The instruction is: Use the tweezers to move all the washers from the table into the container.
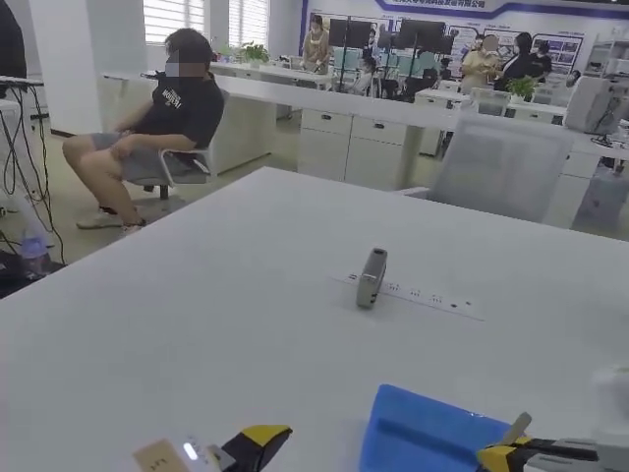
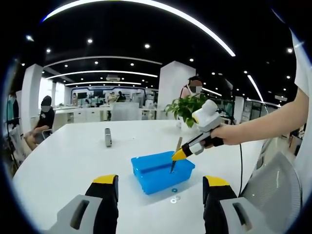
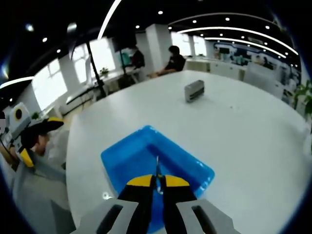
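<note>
A blue container [image 1: 423,433] sits on the white table [image 1: 216,324] close to me. My right gripper [image 3: 158,181] is shut on thin metal tweezers [image 3: 157,168], whose tips point down into the container [image 3: 131,156]. In the left gripper view the right gripper [image 2: 181,154] hangs over the container [image 2: 146,163] with the tweezers [image 2: 174,158] reaching inside. Two small washers [image 2: 174,194] lie on the table just in front of the container. My left gripper [image 2: 160,180] is open and holds nothing; it stays short of the container. Both yellow-tipped grippers, left [image 1: 257,436] and right [image 1: 496,455], show at the bottom of the head view.
A grey adapter [image 1: 371,277] stands on a white power strip [image 1: 432,295] at mid-table. A person [image 1: 167,118] sits on a chair beyond the far left edge. An office chair [image 1: 501,167] stands at the far right edge. A potted plant [image 2: 185,107] is on the table.
</note>
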`<state>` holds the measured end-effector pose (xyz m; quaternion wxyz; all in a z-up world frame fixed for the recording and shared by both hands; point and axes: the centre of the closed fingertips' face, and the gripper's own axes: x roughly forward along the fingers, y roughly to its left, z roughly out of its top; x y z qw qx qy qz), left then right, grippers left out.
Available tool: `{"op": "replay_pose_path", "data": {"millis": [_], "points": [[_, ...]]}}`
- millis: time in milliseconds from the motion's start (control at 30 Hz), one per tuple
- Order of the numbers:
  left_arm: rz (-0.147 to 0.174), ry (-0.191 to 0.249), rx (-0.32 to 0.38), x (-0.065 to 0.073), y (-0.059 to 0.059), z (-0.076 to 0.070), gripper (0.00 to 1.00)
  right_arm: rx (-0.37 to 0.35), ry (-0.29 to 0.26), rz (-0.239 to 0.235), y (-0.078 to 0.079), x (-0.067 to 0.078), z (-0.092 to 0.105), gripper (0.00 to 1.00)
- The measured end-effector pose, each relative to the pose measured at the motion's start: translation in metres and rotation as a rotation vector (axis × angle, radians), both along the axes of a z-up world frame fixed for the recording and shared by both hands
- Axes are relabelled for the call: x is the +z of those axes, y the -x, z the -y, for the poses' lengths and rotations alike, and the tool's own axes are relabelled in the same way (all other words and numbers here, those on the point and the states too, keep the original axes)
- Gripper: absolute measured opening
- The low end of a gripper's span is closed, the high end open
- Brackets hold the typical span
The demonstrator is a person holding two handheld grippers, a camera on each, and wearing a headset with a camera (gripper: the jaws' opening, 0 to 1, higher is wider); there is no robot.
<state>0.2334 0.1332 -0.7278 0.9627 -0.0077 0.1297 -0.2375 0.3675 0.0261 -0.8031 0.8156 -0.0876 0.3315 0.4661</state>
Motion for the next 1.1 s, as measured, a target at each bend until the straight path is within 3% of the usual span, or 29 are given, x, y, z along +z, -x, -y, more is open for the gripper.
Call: {"op": "replay_pose_path", "data": {"millis": [600, 833, 1100], "points": [[-0.001, 0.001, 0.003, 0.000, 0.000, -0.001, 0.70, 0.010, 0.004, 0.021, -0.006, 0.003, 0.002, 0.03], [0.000, 0.002, 0.003, 0.000, 0.000, 0.000, 0.70, 0.030, -0.006, 0.037, 0.004, 0.012, 0.003, 0.03], [-0.004, 0.001, -0.001, -0.001, 0.000, 0.000, 0.70, 0.060, -0.042, 0.066, 0.017, 0.033, -0.002, 0.03]]}}
